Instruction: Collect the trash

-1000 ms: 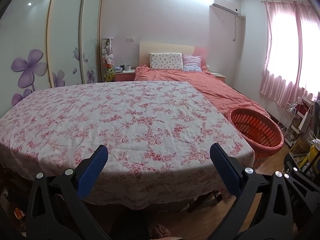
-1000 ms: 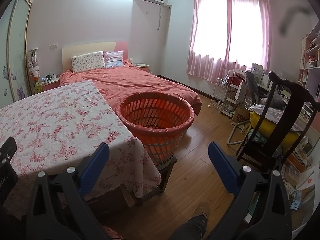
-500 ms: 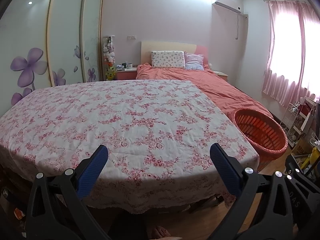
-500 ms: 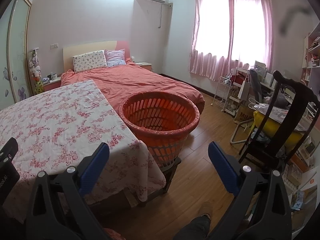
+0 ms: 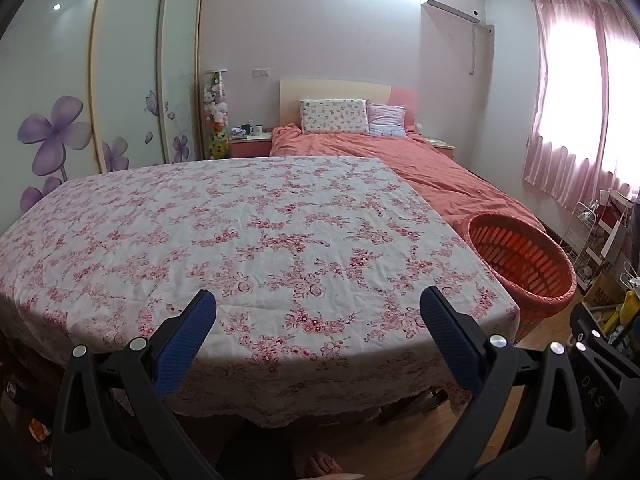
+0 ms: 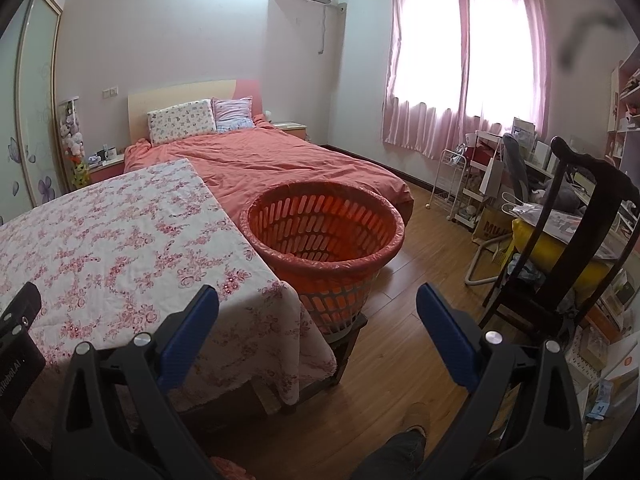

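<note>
The basket (image 6: 324, 236) stands on a low stand just beside the table's (image 6: 104, 232) right corner, its rim lined with a thin bag — a placing that seems meant to let scraps be dropped in from the table without walking off. No trash shows on the flowered cloth or on the floor in either view, so the thing to collect cannot be pointed out yet.

The left gripper (image 5: 318, 312) hangs over the table's near edge at lower centre, fingers spread wide, nothing between them. The right gripper (image 6: 318, 306) is likewise spread and empty, held low over the table corner and floor. In the right view the basket sits at centre, just above and between its fingers; in the left view it lies at the right edge, well apart from that gripper.
</note>
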A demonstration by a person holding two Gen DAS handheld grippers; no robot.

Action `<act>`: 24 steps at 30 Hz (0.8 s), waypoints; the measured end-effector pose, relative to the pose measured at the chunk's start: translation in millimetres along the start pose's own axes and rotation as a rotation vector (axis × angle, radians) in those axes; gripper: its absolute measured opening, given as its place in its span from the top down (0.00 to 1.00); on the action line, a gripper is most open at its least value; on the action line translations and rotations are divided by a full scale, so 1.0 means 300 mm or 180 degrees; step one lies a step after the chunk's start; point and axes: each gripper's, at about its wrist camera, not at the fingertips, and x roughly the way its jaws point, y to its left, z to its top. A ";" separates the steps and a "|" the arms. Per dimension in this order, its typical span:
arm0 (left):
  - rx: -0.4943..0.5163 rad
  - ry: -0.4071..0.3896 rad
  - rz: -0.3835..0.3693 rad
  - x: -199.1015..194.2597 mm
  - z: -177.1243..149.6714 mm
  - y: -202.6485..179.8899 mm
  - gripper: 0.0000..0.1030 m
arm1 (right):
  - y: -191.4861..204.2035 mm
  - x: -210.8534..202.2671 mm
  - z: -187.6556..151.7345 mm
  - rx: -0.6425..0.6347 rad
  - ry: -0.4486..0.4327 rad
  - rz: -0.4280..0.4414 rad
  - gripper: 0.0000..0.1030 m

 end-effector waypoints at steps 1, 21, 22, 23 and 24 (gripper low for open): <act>0.0004 -0.0002 -0.0006 -0.001 0.000 -0.003 0.02 | 0.000 -0.001 0.000 -0.0002 -0.0001 -0.0002 0.06; 0.0037 0.0000 -0.0044 0.002 -0.002 -0.017 0.02 | -0.006 0.002 -0.002 0.0011 0.0002 -0.0004 0.06; 0.0037 0.0000 -0.0043 0.002 -0.002 -0.017 0.02 | -0.006 0.003 -0.002 0.0012 0.0003 -0.0004 0.06; 0.0038 0.0001 -0.0043 0.002 -0.002 -0.017 0.02 | -0.005 0.003 -0.002 0.0013 0.0003 -0.0003 0.06; 0.0039 0.0002 -0.0044 0.002 -0.002 -0.017 0.02 | -0.005 0.004 -0.003 0.0014 0.0004 -0.0004 0.06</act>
